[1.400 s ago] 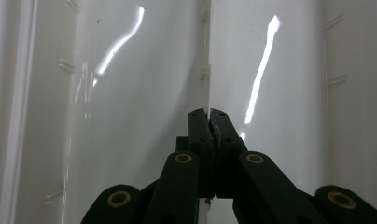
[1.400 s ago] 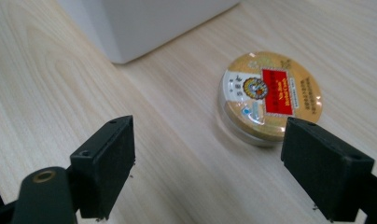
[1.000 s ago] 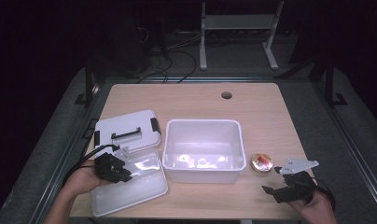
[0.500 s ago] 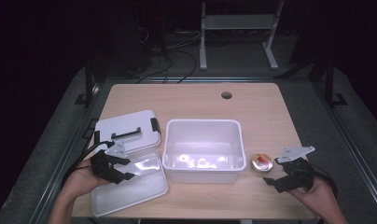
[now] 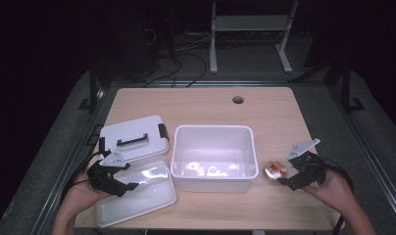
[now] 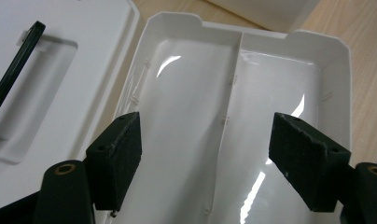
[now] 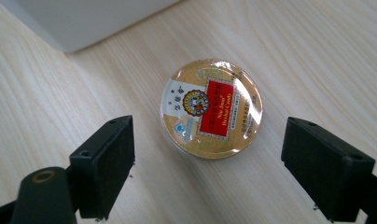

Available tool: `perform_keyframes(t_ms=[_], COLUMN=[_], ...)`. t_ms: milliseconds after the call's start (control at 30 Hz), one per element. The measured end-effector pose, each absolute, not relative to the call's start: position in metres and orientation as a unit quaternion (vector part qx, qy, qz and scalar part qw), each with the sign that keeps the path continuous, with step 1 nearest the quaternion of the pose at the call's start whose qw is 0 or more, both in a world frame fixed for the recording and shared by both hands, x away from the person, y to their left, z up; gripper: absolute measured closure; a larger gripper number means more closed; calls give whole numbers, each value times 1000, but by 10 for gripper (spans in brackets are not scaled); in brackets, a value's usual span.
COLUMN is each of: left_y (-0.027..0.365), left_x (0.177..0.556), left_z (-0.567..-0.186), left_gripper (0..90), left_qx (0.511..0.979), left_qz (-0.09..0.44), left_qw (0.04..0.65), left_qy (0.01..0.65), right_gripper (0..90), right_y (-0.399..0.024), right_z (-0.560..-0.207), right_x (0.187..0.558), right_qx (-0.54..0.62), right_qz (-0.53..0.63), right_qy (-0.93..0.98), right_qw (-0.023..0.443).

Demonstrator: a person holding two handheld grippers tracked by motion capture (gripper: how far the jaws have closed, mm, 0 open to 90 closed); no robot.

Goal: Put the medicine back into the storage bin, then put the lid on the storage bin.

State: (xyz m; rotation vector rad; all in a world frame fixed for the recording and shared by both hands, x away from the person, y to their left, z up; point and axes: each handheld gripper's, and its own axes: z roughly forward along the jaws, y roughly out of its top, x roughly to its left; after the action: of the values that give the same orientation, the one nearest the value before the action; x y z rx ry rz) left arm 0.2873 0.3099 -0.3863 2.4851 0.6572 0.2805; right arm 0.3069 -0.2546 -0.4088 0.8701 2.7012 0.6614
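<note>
A round gold candy tin [image 5: 276, 170] with a red label lies on the wooden table [image 5: 206, 105], right of a white bin [image 5: 213, 156]. My right gripper [image 5: 285, 180] stands open just in front of the tin. The tin [image 7: 211, 108] lies flat beyond its black pads [image 7: 109, 163], untouched. My left gripper [image 5: 130, 185] hovers open over a shallow white two-compartment tray [image 5: 142, 196] at the front left. Its jaws have just been opening. Only the tray's divider [image 6: 231, 88] runs below the gap, and the pads [image 6: 121, 149] press on nothing.
A white lid [image 5: 132, 137] with a black handle lies behind the tray; its edge [image 6: 60, 70] sits beside my left jaw. The deep bin fills the table's middle front. A cable hole [image 5: 238, 100] is at the far side. Dark floor and a metal stand surround the table.
My left gripper's jaws have spread apart over the tray. My right gripper has moved away from the front edge, up toward the candy tin.
</note>
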Motion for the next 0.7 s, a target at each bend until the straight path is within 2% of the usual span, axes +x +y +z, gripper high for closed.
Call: perform_keyframes(t_ms=[233, 400, 700], left_y=[312, 315, 318], left_x=[285, 287, 287], left_z=[-382, -382, -382], left_gripper=[226, 188, 178], left_qx=[921, 917, 916], left_qz=[109, 114, 115], left_qw=[284, 289, 293], left_qy=[243, 250, 250], right_gripper=[170, 177, 169], right_y=[-244, -234, -218], right_z=[-407, -407, -414], right_x=[326, 338, 351], right_qx=[242, 218, 181], right_qz=[179, 150, 100], right_qy=[948, 962, 976], right_qw=[104, 74, 67])
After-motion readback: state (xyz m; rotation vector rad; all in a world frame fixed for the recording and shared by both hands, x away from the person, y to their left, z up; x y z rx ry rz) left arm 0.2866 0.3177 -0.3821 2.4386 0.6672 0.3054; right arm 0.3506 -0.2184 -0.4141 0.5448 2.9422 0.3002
